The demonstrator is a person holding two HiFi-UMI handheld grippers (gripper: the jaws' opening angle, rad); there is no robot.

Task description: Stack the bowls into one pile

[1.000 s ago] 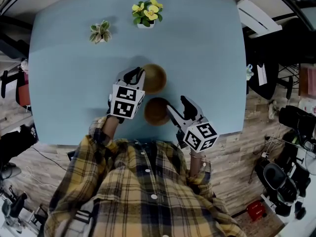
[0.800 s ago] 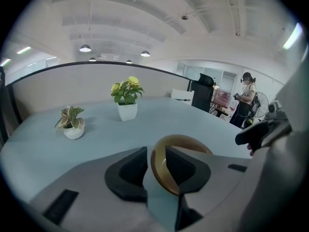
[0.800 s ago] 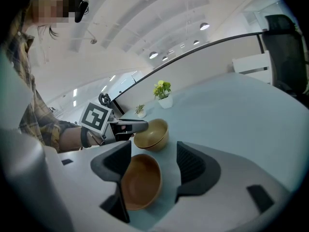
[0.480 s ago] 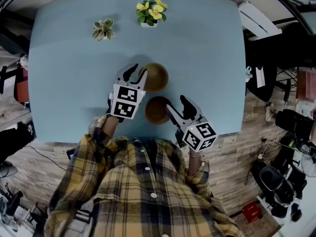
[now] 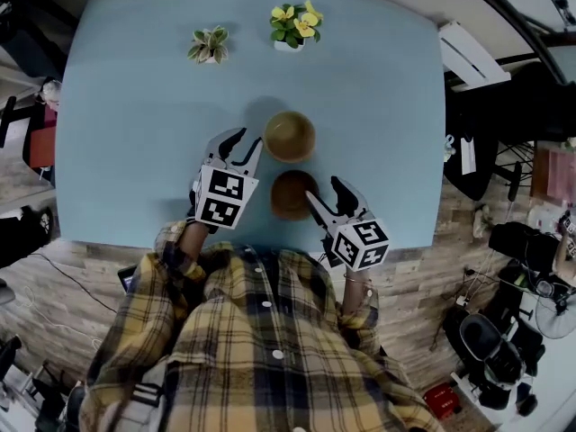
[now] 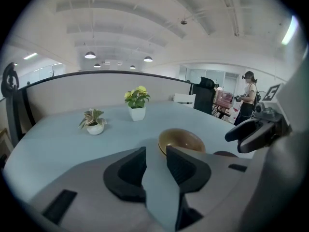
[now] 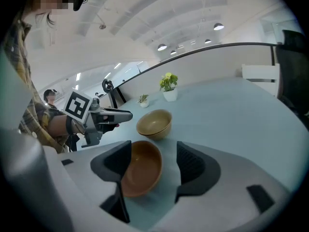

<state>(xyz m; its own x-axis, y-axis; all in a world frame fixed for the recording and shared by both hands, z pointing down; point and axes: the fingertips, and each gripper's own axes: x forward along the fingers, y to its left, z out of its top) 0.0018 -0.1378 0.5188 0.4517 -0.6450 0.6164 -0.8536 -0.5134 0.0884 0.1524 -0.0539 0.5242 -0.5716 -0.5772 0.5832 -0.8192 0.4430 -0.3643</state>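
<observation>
A tan bowl (image 5: 290, 136) stands upright on the blue table (image 5: 135, 151); it also shows in the left gripper view (image 6: 181, 141) and the right gripper view (image 7: 154, 123). My left gripper (image 5: 241, 142) (image 6: 154, 151) sits just left of it, clear of the rim, jaws open and empty. A darker brown bowl (image 5: 292, 194) (image 7: 142, 170) lies nearer the front edge, tilted between the jaws of my right gripper (image 5: 324, 192) (image 7: 153, 146). It rests against the left finger, with a gap to the right finger.
At the table's far side stand a small leafy pot (image 5: 209, 45) and a pot of yellow flowers (image 5: 295, 25). The near table edge runs just behind both grippers. Chairs and gear crowd the floor to the right. A person (image 6: 248, 100) stands far off.
My left gripper, which was at the tan bowl's left rim, has opened and drawn back from it. The right gripper and the brown bowl have stayed put.
</observation>
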